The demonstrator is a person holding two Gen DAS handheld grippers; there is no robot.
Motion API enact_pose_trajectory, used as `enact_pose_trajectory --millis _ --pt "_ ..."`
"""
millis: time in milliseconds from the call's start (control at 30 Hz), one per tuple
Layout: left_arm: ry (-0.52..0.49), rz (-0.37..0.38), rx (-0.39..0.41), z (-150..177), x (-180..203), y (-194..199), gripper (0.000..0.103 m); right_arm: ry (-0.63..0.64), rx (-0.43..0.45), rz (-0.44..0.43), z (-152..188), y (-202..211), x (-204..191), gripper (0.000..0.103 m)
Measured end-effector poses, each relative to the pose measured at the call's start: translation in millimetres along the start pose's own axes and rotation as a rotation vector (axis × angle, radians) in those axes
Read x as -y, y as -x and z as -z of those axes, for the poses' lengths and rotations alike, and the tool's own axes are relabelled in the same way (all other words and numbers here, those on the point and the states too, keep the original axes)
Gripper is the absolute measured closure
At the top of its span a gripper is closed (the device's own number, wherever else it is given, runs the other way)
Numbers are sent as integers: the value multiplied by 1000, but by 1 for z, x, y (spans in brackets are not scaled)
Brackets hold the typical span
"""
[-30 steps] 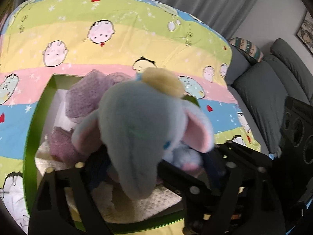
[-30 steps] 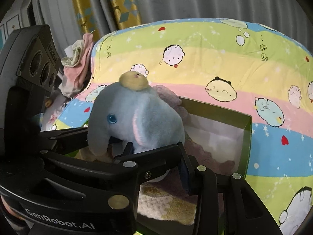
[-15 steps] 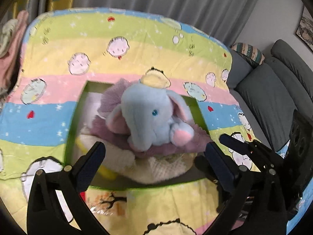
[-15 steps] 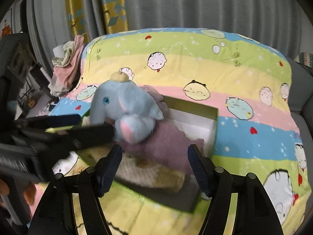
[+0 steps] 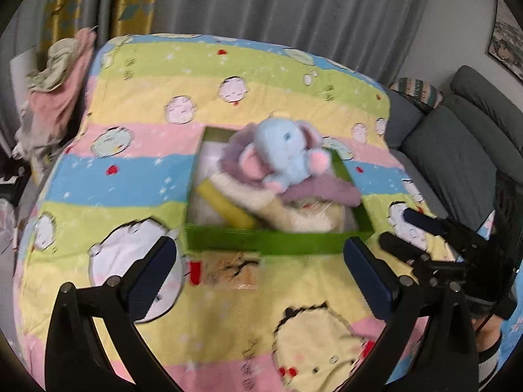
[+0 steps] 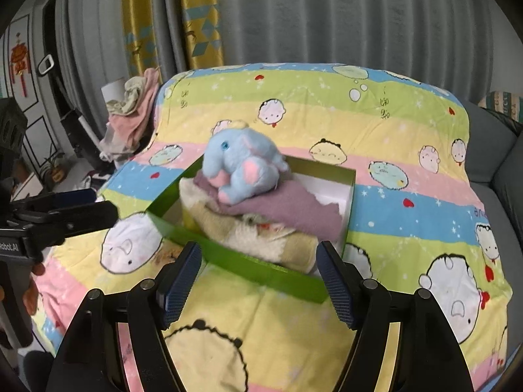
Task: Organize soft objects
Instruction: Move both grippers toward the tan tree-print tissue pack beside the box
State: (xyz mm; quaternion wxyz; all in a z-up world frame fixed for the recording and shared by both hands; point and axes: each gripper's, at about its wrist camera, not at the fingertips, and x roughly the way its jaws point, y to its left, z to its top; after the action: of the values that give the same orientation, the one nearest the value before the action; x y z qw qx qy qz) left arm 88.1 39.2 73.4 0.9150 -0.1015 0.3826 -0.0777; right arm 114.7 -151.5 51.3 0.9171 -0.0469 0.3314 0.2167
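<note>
Your soft blue plush elephant already sits atop the folded purple and cream towels in the shallow green box, so the packing looks nearly done. Your left gripper stands spread wide and empty near the box; your right gripper is opening, nothing between its jaws, both angled downward.

The plush elephant sits on folded cloths in the box; the box rests on the blanket.

Grey curtains behind, grey sofa at right
</note>
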Motion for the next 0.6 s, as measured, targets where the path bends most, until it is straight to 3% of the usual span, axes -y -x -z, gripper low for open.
enact_pose_trajectory --millis 300,600 --pt "13 -88 -11 30 -33 11 1 16 -24 22 17 -2 -22 30" --pt "102 -102 -14 46 -73 -1 1 -15 -62 -11 34 -14 -35 30"
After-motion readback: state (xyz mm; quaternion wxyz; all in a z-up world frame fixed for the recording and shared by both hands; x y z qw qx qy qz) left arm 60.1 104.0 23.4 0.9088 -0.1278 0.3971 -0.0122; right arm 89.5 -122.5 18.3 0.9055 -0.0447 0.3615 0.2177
